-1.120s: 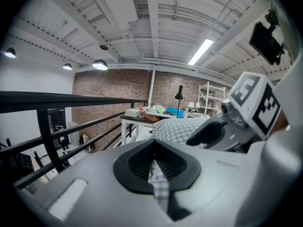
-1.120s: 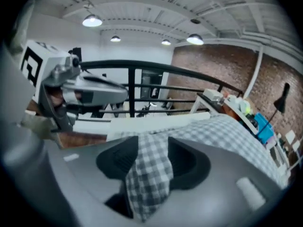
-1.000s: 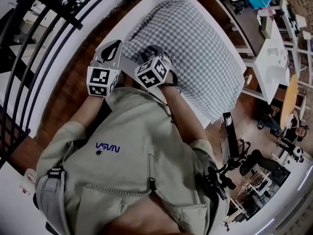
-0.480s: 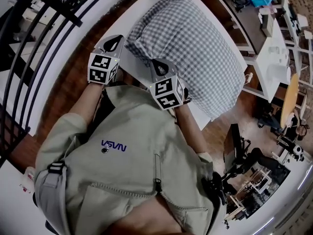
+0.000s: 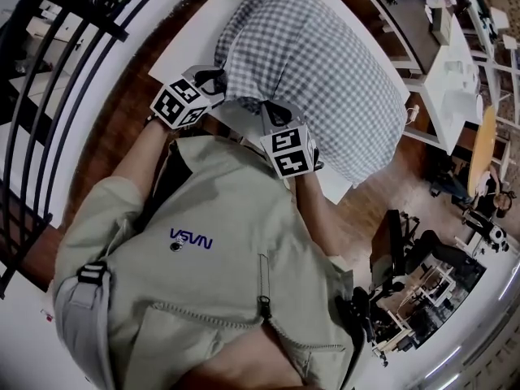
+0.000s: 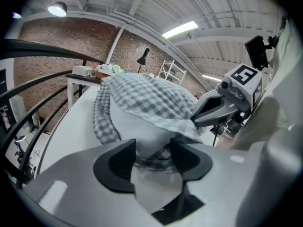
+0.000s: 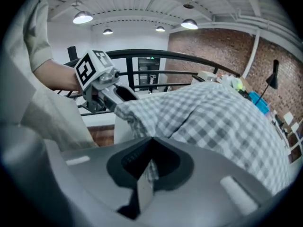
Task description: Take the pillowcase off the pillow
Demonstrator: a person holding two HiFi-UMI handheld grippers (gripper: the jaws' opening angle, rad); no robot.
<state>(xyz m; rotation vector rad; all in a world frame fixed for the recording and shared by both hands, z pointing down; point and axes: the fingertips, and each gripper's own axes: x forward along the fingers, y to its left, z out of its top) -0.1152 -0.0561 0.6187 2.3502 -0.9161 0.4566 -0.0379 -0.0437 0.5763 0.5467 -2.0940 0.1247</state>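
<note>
A pillow in a grey-and-white checked pillowcase [image 5: 325, 63] lies on the white table [image 5: 183, 51]. My right gripper [image 5: 270, 110] is shut on the pillowcase's hem at the near open end; the checked cloth [image 7: 150, 171] is pinched between its closed jaws. My left gripper [image 5: 215, 80] is at the same open end, to the left. Its jaws have just been opening and stand apart around the bare white pillow [image 6: 137, 122], which bulges between them under the lifted hem [image 6: 156, 103]. In the left gripper view the right gripper [image 6: 194, 119] holds the hem up.
A black railing [image 5: 57, 71] runs along the left over a wood floor. The table's near edge is right in front of the person's body. White tables with clutter [image 5: 455, 96] stand at the right, and stands and equipment [image 5: 406, 275] at the lower right.
The right gripper shut on the hem and drew back toward the body, lifting the cloth. The left gripper swung right and down to the pillow's open end and opened.
</note>
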